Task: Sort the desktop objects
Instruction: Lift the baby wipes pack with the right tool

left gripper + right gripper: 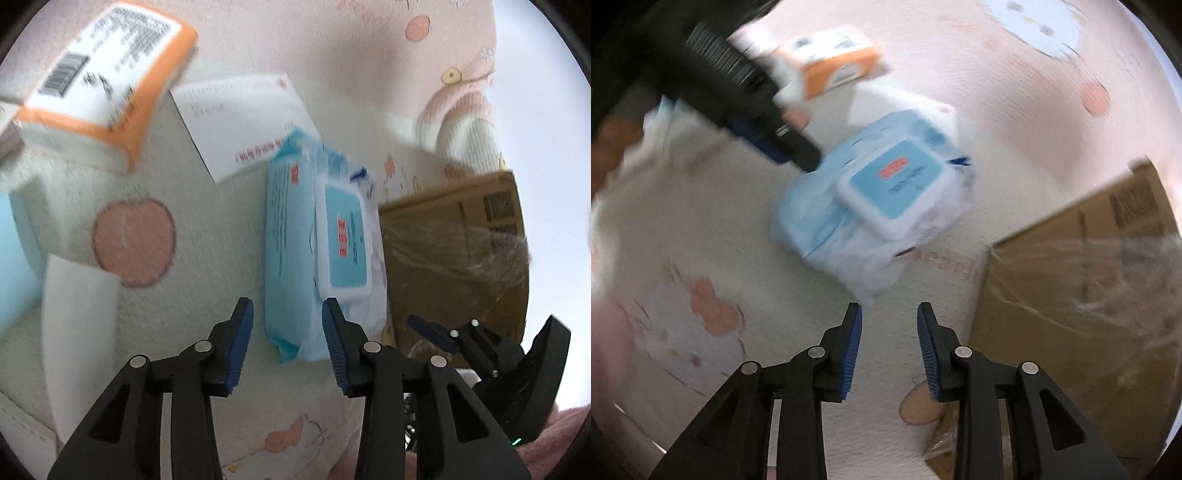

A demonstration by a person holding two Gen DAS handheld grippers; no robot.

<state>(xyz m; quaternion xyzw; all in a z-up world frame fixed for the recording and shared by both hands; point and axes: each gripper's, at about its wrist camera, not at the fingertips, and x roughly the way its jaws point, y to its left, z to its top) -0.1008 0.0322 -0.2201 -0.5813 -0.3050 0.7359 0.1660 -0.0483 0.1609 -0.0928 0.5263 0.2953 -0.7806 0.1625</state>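
Near the middle of the cloth-covered worktop [207,229] lies a pale blue wet-wipe pack [295,236], flat on the cloth, white flip lid [343,240] with a blue label facing up. Not gripped by anything. Just beyond its far end, partly tucked beneath it, a white card [240,122] with red print. Farther left, an orange-and-white tissue pack [96,81] with a barcode label, blurred. At the near left, a plain white sheet or box edge [77,325], beside something light blue at the frame edge, too cut off to identify. Directly right of the wipe pack, touching or nearly touching, a brown cardboard box [1082,295] with clear tape or film across its top. Underneath all, cream and pink cloth printed with peach-coloured fruit and cartoon shapes. Left gripper [288,325] hovering above the near end of the wipe pack, jaws released, blue pads apart with nothing clamped between. Right gripper [889,332] hanging over bare cloth just short of the pack's near corner, jaws likewise parted and empty. Both views smeared by motion.
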